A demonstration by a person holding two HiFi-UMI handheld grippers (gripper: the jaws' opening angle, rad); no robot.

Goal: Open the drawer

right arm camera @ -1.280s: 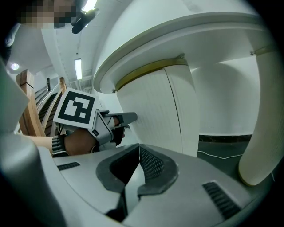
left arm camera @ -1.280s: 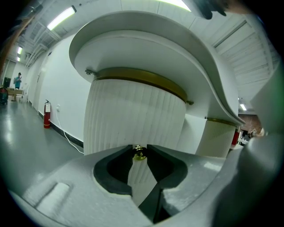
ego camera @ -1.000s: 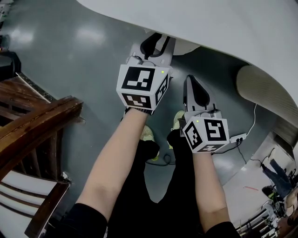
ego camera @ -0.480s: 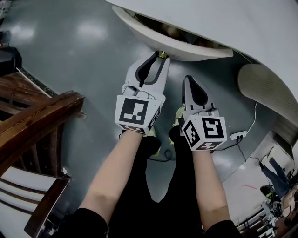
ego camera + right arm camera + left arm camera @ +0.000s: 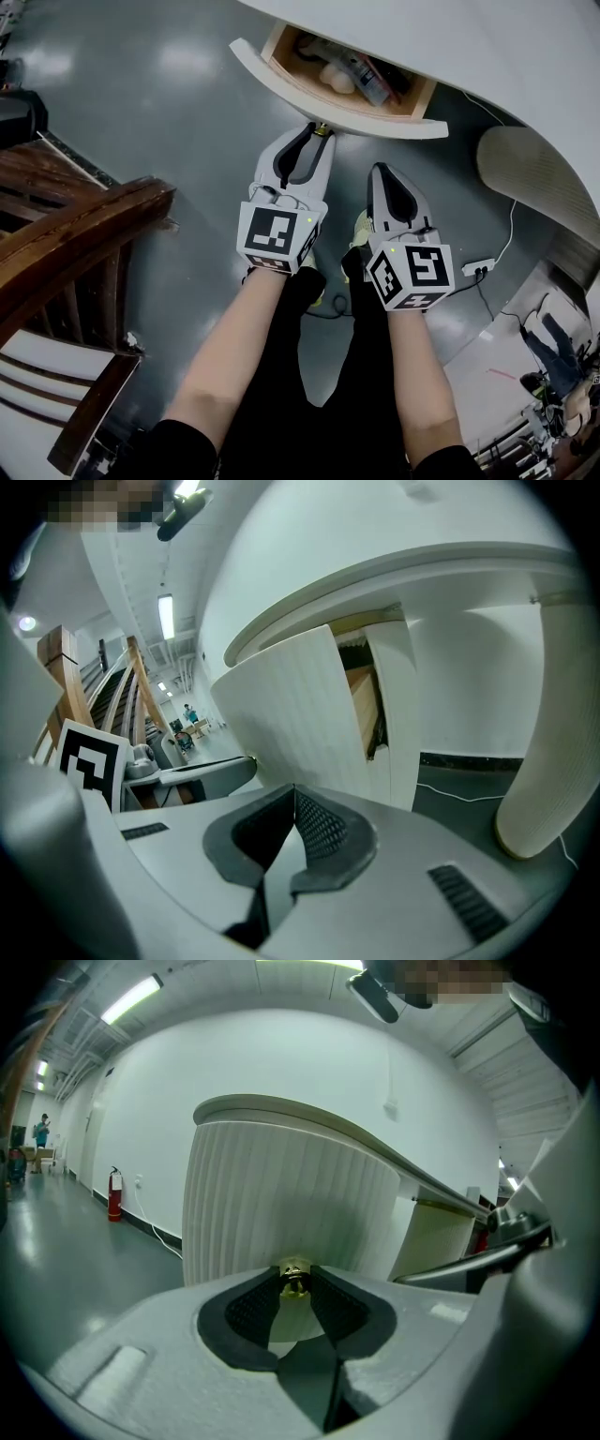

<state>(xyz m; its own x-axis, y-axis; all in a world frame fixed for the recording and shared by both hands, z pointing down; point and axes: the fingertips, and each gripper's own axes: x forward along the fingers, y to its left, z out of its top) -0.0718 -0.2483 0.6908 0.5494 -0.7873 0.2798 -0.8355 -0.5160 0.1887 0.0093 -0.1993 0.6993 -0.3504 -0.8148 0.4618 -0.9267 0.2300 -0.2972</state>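
A curved white ribbed drawer front (image 5: 323,101) stands pulled out from under the white desk (image 5: 487,47), and its wooden inside holds several small items (image 5: 352,67). My left gripper (image 5: 319,130) is shut on the drawer's small brass knob (image 5: 294,1281), which sits between the dark pads (image 5: 333,1305) at the tips. The same ribbed drawer front (image 5: 281,1204) fills the left gripper view. My right gripper (image 5: 382,171) hangs just right of the left one, below the drawer front, shut with nothing in it. The right gripper view shows the drawer's open side (image 5: 366,714).
A dark wooden chair (image 5: 75,253) stands at the left over the grey floor (image 5: 141,103). A ribbed white desk leg (image 5: 534,187) rises at the right, with a white cable and power strip (image 5: 478,274) on the floor beside it. The person's legs and shoes (image 5: 305,272) are below the grippers.
The drawer has slid out from under the desk toward me, with the left gripper on its knob, and its contents now show. The right gripper shifted a little.
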